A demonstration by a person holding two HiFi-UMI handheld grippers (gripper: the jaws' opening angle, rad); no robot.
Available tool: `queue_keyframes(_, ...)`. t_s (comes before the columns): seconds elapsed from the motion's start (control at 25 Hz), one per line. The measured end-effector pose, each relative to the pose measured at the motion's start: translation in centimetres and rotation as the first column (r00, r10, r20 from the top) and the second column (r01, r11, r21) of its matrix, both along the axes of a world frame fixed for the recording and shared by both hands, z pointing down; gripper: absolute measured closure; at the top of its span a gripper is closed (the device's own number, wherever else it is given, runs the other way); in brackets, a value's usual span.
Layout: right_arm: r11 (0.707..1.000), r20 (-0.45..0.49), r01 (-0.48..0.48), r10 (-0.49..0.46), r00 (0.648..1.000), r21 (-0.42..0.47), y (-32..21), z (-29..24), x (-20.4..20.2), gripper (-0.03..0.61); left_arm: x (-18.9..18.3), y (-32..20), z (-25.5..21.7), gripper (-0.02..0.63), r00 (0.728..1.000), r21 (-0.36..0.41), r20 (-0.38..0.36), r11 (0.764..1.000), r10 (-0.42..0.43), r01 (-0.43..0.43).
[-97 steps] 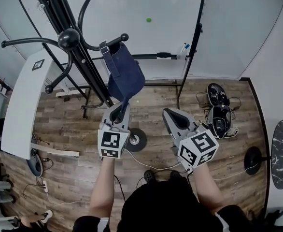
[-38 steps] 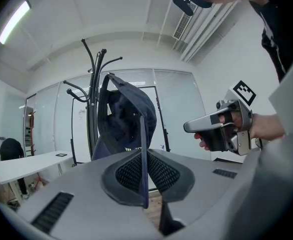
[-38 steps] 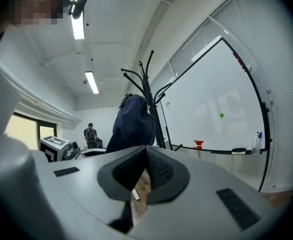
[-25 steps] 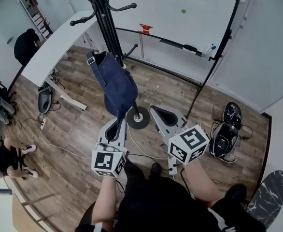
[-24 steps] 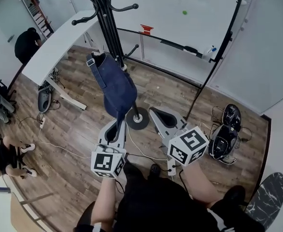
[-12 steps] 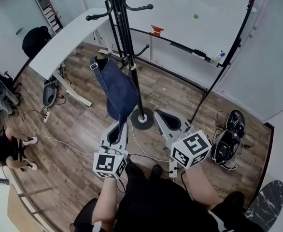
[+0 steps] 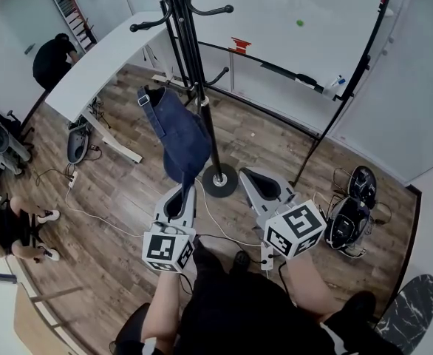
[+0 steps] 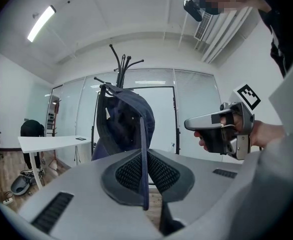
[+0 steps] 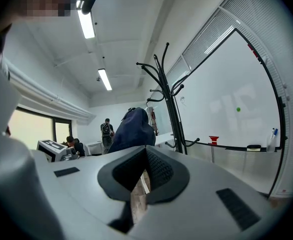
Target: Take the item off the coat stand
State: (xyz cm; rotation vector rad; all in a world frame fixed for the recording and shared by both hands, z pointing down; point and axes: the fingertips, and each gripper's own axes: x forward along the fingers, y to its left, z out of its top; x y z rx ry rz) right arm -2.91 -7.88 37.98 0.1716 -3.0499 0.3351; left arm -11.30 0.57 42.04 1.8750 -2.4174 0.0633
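Note:
A navy blue cap [image 7: 178, 135] hangs free of the black coat stand [image 7: 194, 72], just left of its pole. My left gripper [image 7: 185, 180] is shut on the cap's brim, which shows as a thin dark edge between the pads in the left gripper view, with the crown [image 8: 121, 121] rising above the left gripper [image 8: 144, 154]. My right gripper [image 7: 247, 174] floats beside the stand's round base [image 7: 220, 181], shut with nothing in it. The right gripper view has the cap [image 9: 134, 129] left of the coat stand [image 9: 169, 99], beyond the right gripper [image 9: 146, 151].
A white desk [image 7: 98, 61] stands at the back left, with people [image 7: 50, 54] beyond and beside it. A whiteboard on a black frame [image 7: 290, 21] runs behind the stand. Dark shoes [image 7: 349, 213] lie on the wood floor at right, and cables [image 7: 91, 217] trail at left.
The cap hung on a hook of the stand some seconds ago; it is off it and held lower, left of the pole. The right gripper has drifted slightly right over the last second.

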Motion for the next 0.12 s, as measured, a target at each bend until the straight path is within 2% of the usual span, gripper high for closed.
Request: queue_keyframes(0.12,1.0,0.004,0.004,-0.004,1.0,0.007,-0.06,-0.24,-0.01,0.549,0.04,-0.15,-0.14,0.584,1.0,0.001,0.003,1.0,0.002,-0.002)
